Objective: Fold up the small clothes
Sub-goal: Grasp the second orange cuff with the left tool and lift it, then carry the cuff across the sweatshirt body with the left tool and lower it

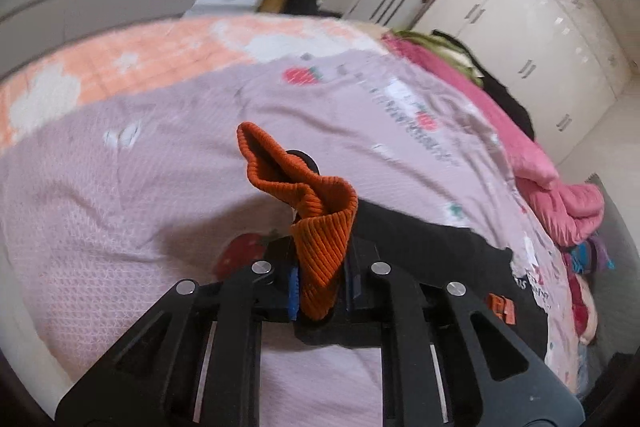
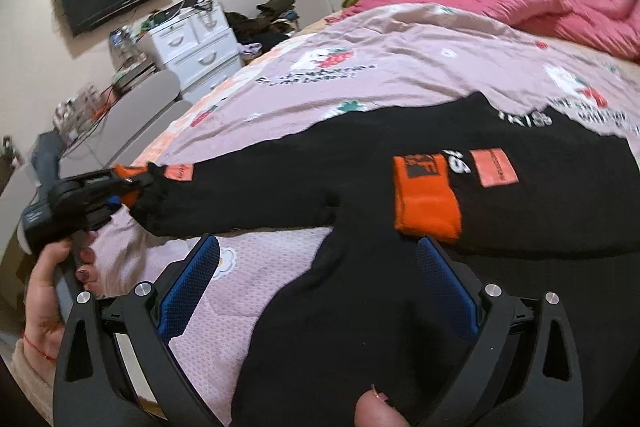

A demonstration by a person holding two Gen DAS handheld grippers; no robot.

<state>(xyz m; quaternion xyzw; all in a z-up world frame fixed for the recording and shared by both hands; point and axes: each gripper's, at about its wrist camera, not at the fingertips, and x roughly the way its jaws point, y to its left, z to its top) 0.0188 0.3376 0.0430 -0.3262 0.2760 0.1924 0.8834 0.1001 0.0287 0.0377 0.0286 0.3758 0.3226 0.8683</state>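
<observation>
Left gripper (image 1: 320, 267) is clamped tight on the orange cuff (image 1: 308, 211) of the black sweatshirt (image 2: 360, 195), which lies flat on the pink bedsheet (image 1: 120, 195). Right gripper (image 2: 318, 291) hangs wide open, empty, over that sweatshirt's near edge.

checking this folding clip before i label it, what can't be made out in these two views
- Black sweater: its right part runs off the right wrist view; the left wrist view shows only a strip behind the left gripper.
- Orange cuff: the clamped part is hidden between the closed fingers.
- Sweater lettering: blurred, unreadable.
- Right gripper: open over the sweater; touching or not cannot be told.
- Dark pile beside the drawers: too small.
</observation>
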